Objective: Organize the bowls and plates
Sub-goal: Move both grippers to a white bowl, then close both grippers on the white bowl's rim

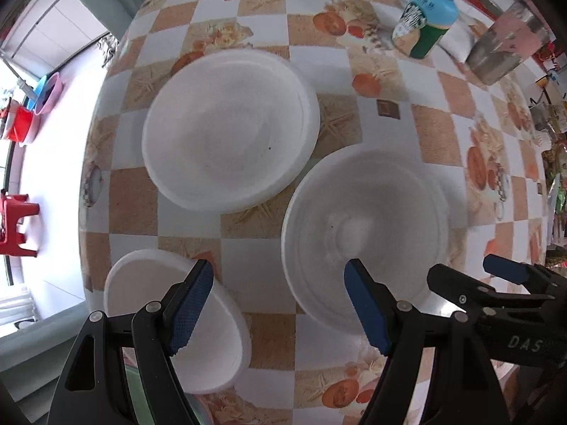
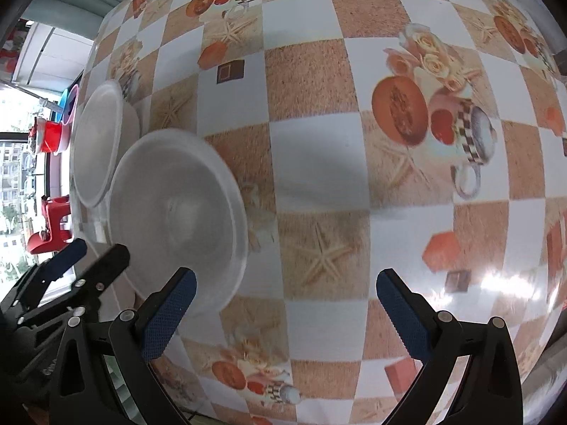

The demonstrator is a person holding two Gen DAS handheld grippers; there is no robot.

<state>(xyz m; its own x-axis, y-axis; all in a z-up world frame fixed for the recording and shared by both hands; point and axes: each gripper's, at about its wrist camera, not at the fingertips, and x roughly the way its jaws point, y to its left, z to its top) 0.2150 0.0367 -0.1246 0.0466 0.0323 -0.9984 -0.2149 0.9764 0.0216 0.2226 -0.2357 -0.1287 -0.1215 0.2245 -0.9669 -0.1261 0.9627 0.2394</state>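
From the left wrist, three white dishes show on the checked table (image 1: 389, 81), none stacked on another. A wide shallow plate (image 1: 230, 131) lies near the middle. A deeper bowl (image 1: 365, 237) sits just beside it, toward the near right, their rims almost touching. A smaller bowl (image 1: 170, 315) rests at the near left corner, close to the table's edge. The left tongs (image 1: 280, 304) hang wide open over the gap between the two bowls and hold nothing; one blue pad overlaps the small bowl's rim in this view, though I cannot tell if it touches. The right tongs (image 1: 460, 272) enter at the lower right. A bottle (image 1: 425, 17) and a metal cup (image 1: 503, 49) stand by the far right edge.

From the right wrist, only two of the white dishes appear, along the left side of the table: the deeper bowl (image 2: 177, 212) nearer, the plate (image 2: 97, 141) behind it. The right tongs (image 2: 287, 311) gape wide over bare tablecloth, gripping nothing.

As I judge it, the sorting has barely begun: one plate and two bowls are separate, and nesting the bowls and settling the plate all remain.
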